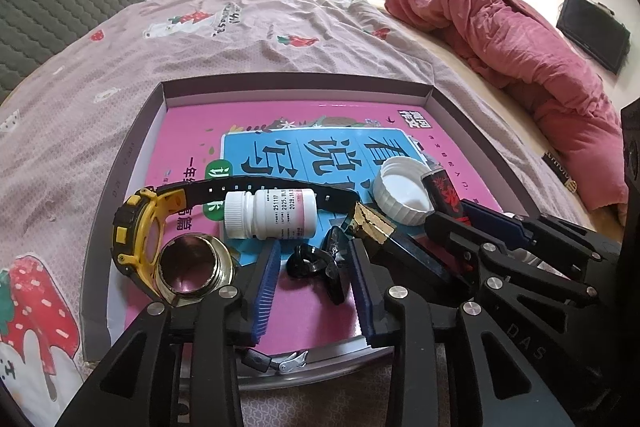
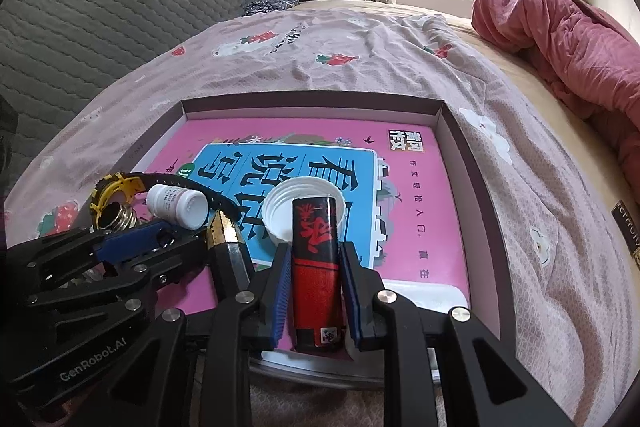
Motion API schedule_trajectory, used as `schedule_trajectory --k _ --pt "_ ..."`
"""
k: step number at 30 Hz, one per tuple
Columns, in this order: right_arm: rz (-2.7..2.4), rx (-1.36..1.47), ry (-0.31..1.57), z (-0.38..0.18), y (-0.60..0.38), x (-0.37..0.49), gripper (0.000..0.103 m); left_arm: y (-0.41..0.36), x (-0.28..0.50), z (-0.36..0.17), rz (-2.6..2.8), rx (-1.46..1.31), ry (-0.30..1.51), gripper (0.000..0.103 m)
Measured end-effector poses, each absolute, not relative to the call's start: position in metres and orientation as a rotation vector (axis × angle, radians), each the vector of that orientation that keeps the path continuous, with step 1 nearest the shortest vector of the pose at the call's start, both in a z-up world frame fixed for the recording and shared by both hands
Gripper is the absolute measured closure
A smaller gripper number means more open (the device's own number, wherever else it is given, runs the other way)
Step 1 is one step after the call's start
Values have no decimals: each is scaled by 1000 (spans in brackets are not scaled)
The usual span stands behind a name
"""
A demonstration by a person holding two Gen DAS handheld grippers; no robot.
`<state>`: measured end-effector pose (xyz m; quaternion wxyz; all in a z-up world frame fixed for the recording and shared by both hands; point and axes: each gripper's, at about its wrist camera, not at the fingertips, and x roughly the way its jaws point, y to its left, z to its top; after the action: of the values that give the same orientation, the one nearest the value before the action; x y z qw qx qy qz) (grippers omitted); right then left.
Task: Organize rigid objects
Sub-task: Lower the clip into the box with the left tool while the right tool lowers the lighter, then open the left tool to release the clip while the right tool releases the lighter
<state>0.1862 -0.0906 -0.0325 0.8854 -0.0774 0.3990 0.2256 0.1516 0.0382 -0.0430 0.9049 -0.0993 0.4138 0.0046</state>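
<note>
Standing between the right hand-held gripper (image 2: 314, 287) pads, red-and-black lighter (image 2: 316, 279).

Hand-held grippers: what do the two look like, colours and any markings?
Both match: the left hand-held gripper and the right hand-held gripper have black angular linkage frames with silver round pivot pins and ribbed blue finger pads. The left one's body carries white "GenRobot.AI" lettering. No cables or sleeves show.
</note>
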Motion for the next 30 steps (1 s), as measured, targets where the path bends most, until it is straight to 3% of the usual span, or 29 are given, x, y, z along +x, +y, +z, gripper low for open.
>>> schedule_trajectory --k 6,30 --pt "470 -156 833 -32 -91 186 79 38 151 -43 14 -199 855 62" --pt "461 -182 820 -23 -94 171 70 37 142 -36 16 -174 838 60"
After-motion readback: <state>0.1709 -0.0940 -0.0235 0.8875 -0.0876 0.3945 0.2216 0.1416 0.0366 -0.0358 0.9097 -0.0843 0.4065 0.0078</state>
